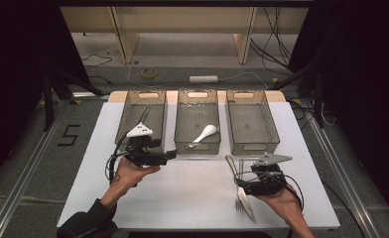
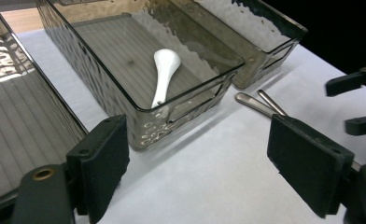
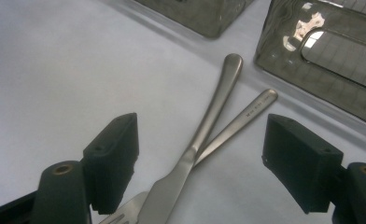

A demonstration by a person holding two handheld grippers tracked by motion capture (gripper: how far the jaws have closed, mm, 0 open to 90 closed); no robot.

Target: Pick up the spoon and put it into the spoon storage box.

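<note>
The right tongs [image 1: 244, 179] are held wide apart, nothing pressed between the pads, and the crossed cutlery is framed between the jaws in the right gripper view: a steel table knife [image 3: 197, 148] laid over a steel fork [image 3: 237, 125], both flat on the white table [image 1: 192, 188]. In the high view the fork's tines [image 1: 240, 202] are seen pointing toward the person, the handles toward the trays. The left tongs [image 1: 168, 154] are likewise spread wide and empty, hovering just in front of the middle smoked-plastic tray [image 2: 125, 93]. Inside that tray a white ceramic soup spoon [image 2: 164, 72] is lying, bowl away from the tongs. The left tray [image 1: 142, 119] seems to hold a thin utensil, though that is hard to make out. The right tray [image 1: 252, 124] is set just beyond the cutlery.
</note>
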